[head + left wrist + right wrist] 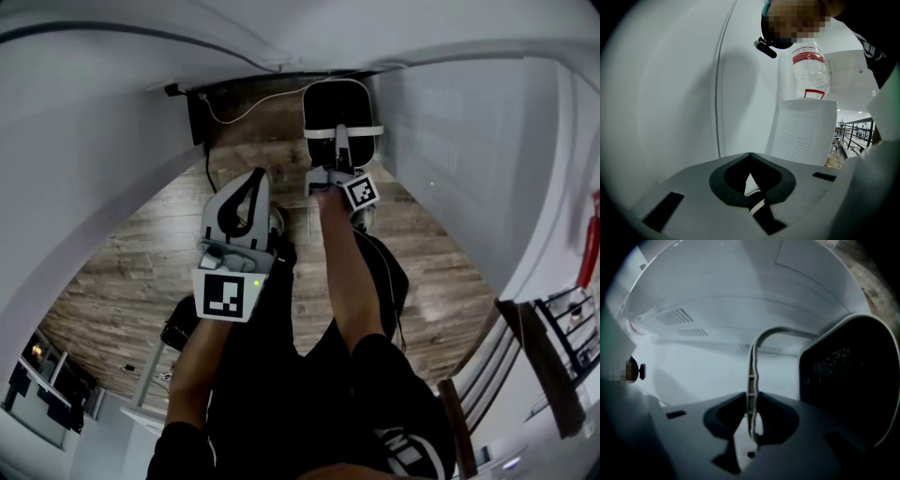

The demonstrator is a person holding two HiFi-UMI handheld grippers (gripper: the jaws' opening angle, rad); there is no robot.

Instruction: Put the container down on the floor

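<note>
A black container [337, 101] with a white rim and a thin white handle [343, 130] hangs above the wooden floor [141, 272]. My right gripper [341, 142] is shut on that handle. In the right gripper view the handle [753, 362] rises as an arch from between the closed jaws of the right gripper [751, 405], and the container's dark body [848, 376] fills the right side. My left gripper [255, 178] is nearer to me and left of the container, apart from it. In the left gripper view the left gripper [750, 161] has its jaws together with nothing in them.
A white cable [234, 111] and a black box [197, 117] lie at the far wall. White walls close in on both sides. A chair [534, 347] stands at the right. The left gripper view shows a white water dispenser [806, 133] with a bottle [809, 70] on top.
</note>
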